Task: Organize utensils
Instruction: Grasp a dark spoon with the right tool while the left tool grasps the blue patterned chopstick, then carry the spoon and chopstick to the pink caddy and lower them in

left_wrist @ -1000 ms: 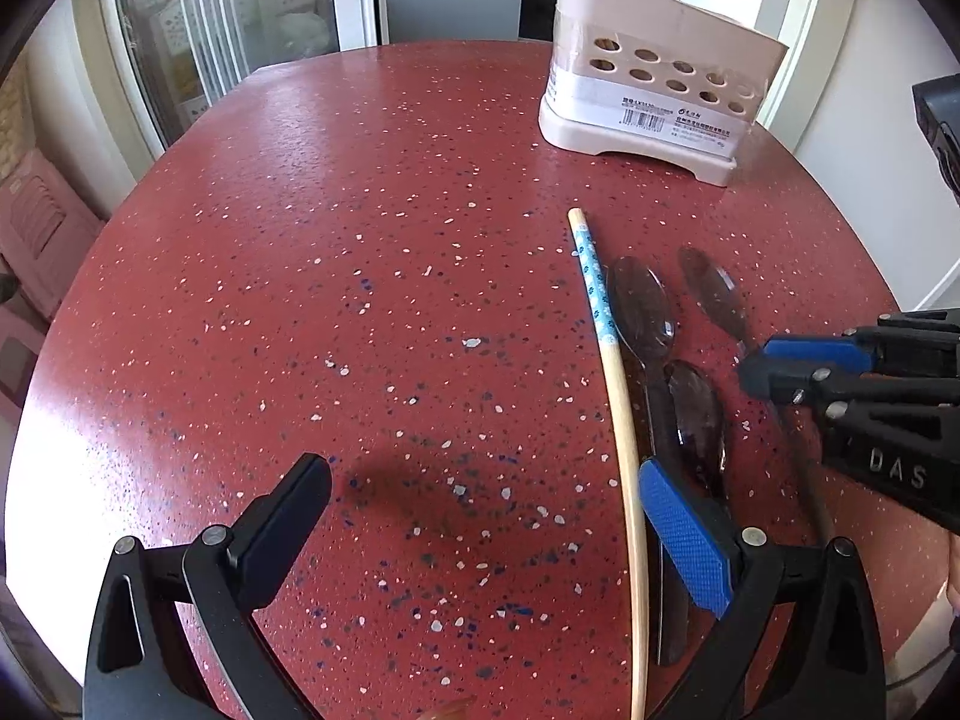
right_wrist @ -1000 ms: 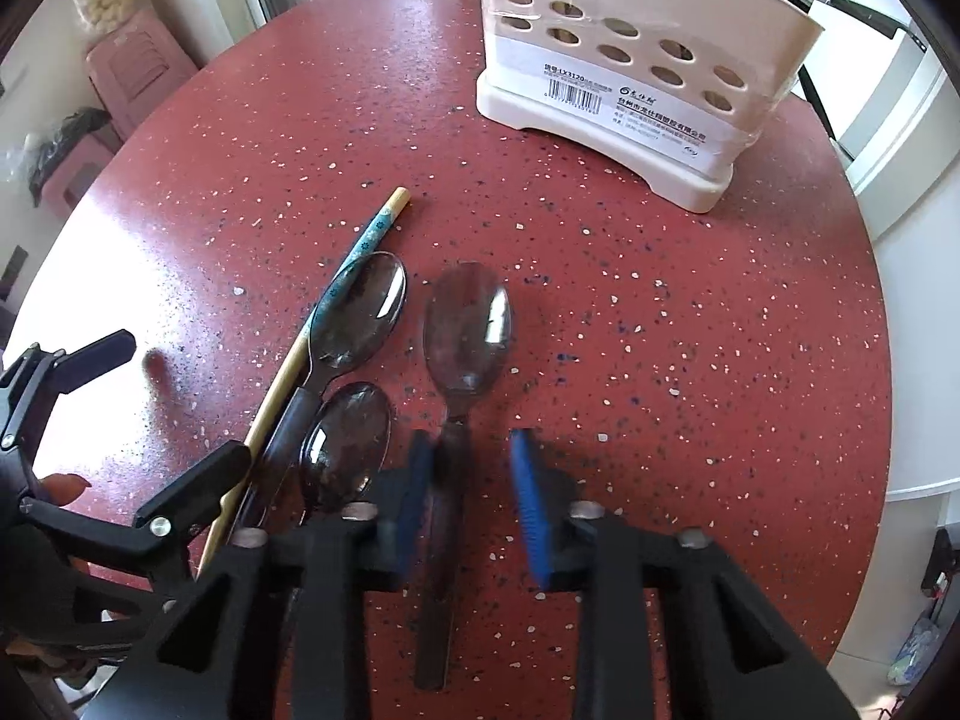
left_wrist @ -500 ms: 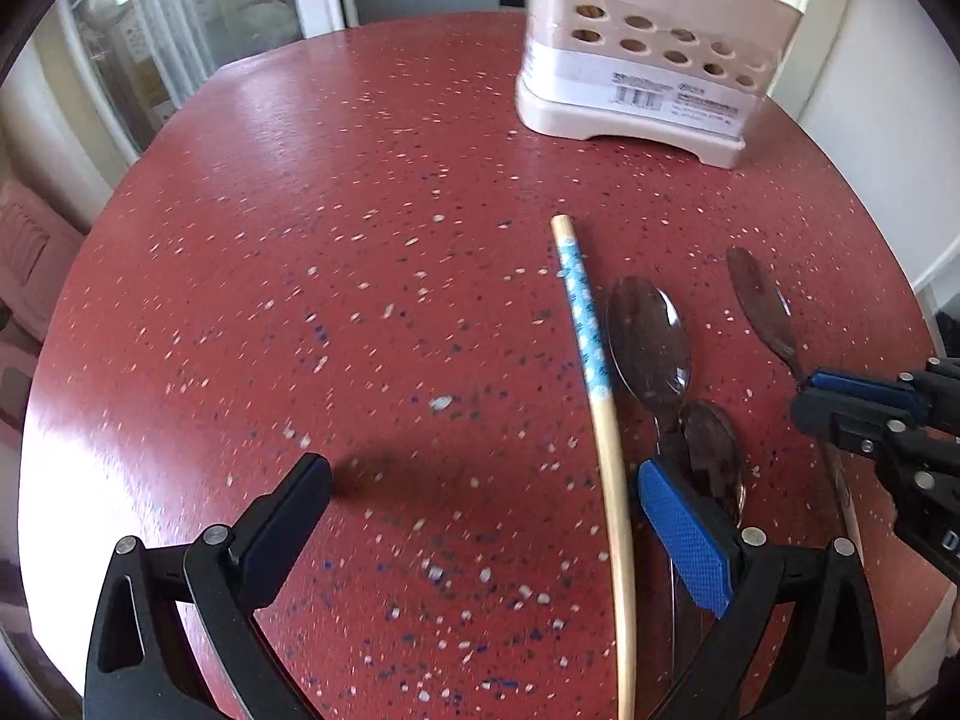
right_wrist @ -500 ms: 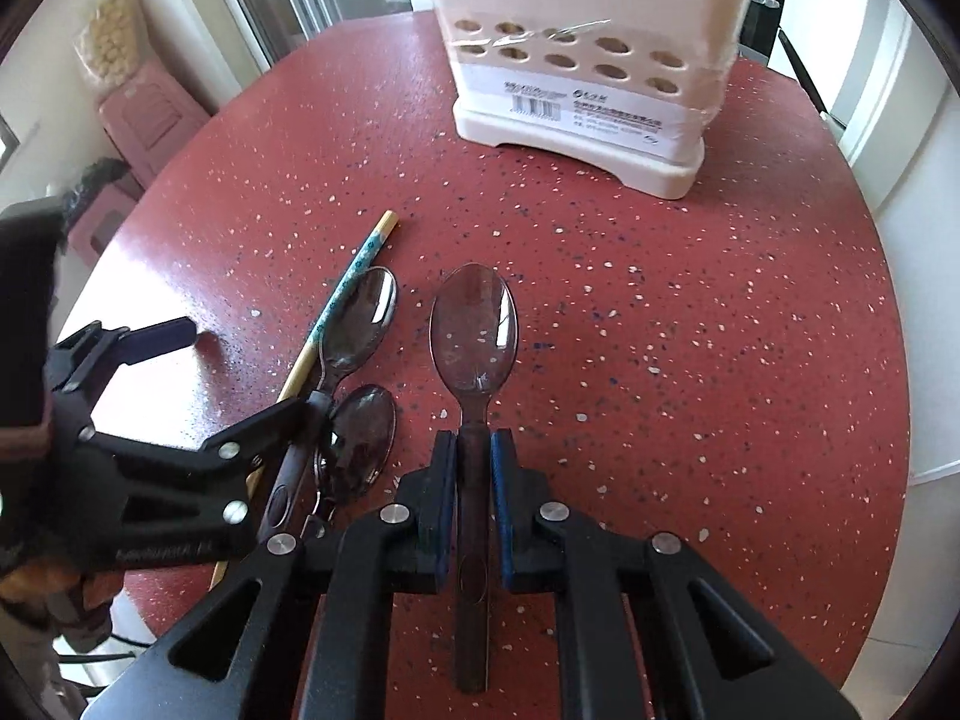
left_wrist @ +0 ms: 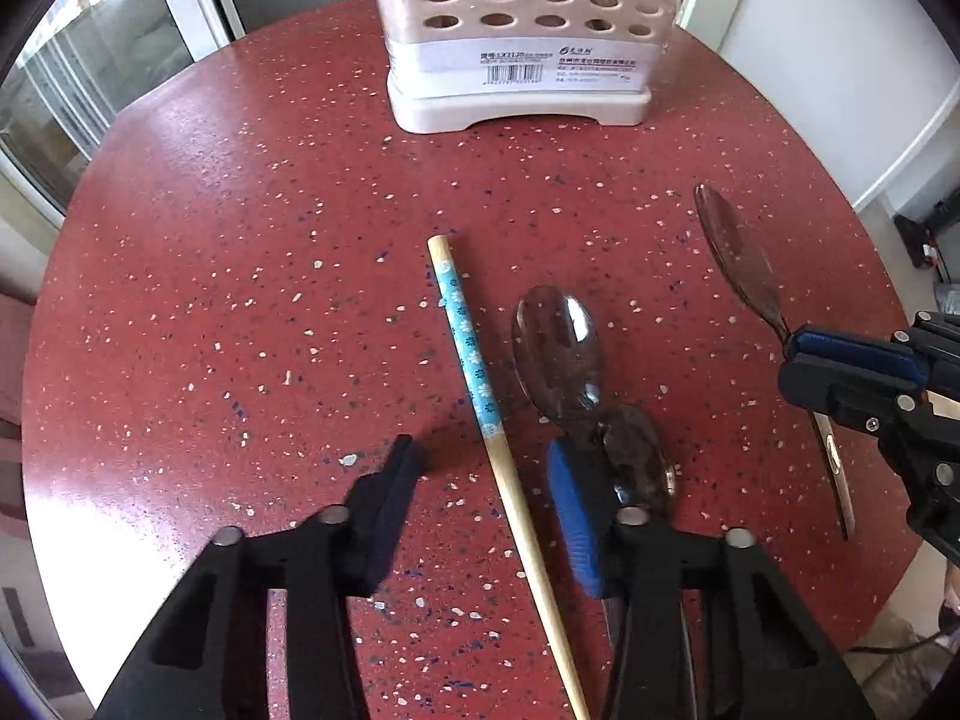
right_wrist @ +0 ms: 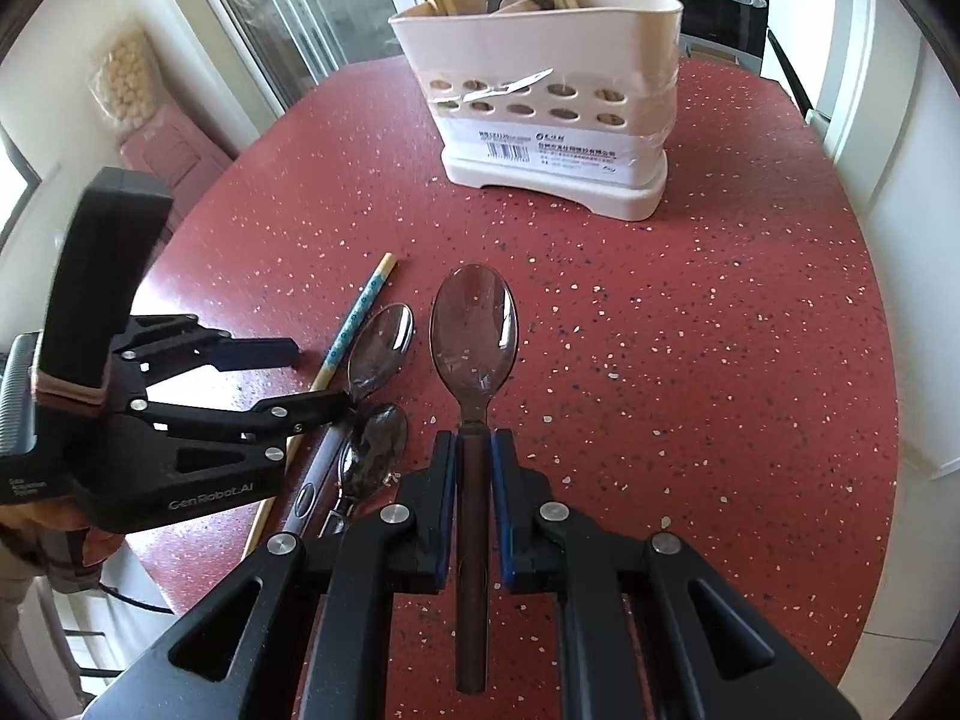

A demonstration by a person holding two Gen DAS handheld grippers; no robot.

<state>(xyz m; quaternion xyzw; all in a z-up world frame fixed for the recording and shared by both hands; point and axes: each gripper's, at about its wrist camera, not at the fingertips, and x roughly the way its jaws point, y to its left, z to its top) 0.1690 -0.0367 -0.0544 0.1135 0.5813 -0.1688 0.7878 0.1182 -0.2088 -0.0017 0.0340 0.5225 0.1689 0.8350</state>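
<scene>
My right gripper [right_wrist: 474,450] is shut on the handle of a dark spoon [right_wrist: 474,324] and holds it above the red table; it also shows in the left wrist view [left_wrist: 735,252]. My left gripper [left_wrist: 480,480] is open, its fingers on either side of a wooden chopstick [left_wrist: 474,372] with a blue patterned band; it also shows in the right wrist view [right_wrist: 300,378]. Two more spoons [left_wrist: 561,348] [left_wrist: 639,456] lie right of the chopstick. The beige utensil holder [right_wrist: 540,102] stands at the far side with chopsticks and a spoon in it.
The round red speckled table [left_wrist: 240,276] ends close on the right near a white wall [left_wrist: 840,60]. Glass doors [right_wrist: 312,6] and a pink stool [right_wrist: 174,144] are beyond the left edge.
My right gripper has lifted the spoon off the table and risen. My left gripper has moved forward over the chopstick and its fingers have narrowed around it.
</scene>
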